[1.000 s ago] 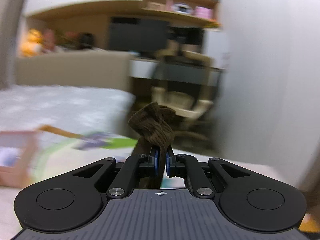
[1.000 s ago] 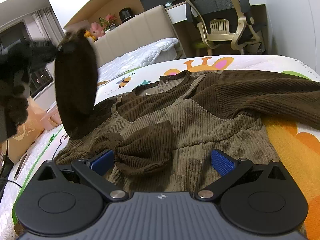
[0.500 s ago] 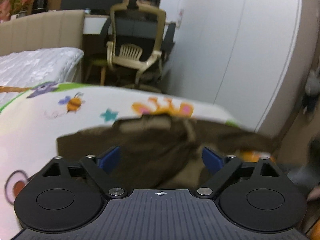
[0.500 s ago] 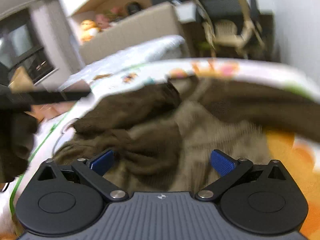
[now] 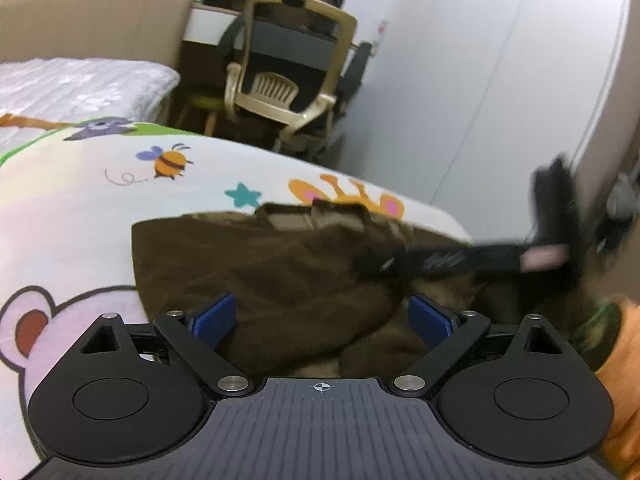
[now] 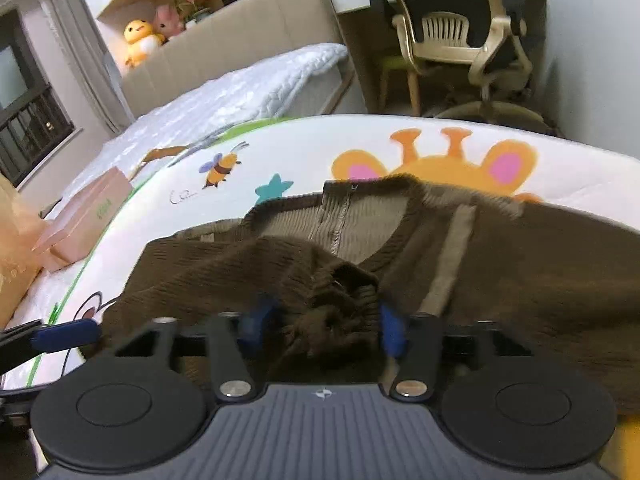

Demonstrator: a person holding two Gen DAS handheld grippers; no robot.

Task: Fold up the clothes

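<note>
A brown ribbed garment (image 5: 260, 264) (image 6: 520, 272) lies spread on a cartoon-print mat (image 5: 80, 200) (image 6: 360, 144). One dark sleeve lies folded across its body. My left gripper (image 5: 324, 318) hovers low over that sleeve, its jaws wide and still opening, pads clear of the cloth. My right gripper (image 6: 324, 326) has its jaws closing, and its blue pads press on a bunched sleeve cuff (image 6: 340, 312). In the left wrist view the right gripper (image 5: 460, 260) is a dark blur at the right. The left gripper's blue finger (image 6: 64, 334) shows at the left edge of the right wrist view.
A pink box (image 6: 84, 220) sits at the mat's left edge beside a cardboard box (image 6: 12, 248). Behind the mat are a bed with a white quilt (image 6: 256, 88), an office chair (image 5: 292, 80) and a pale wall (image 5: 500, 80).
My left gripper let go of the dark sleeve and sank toward the garment with its jaws wide. My right gripper moved forward, and its jaws narrowed from wide open onto the bunched cuff.
</note>
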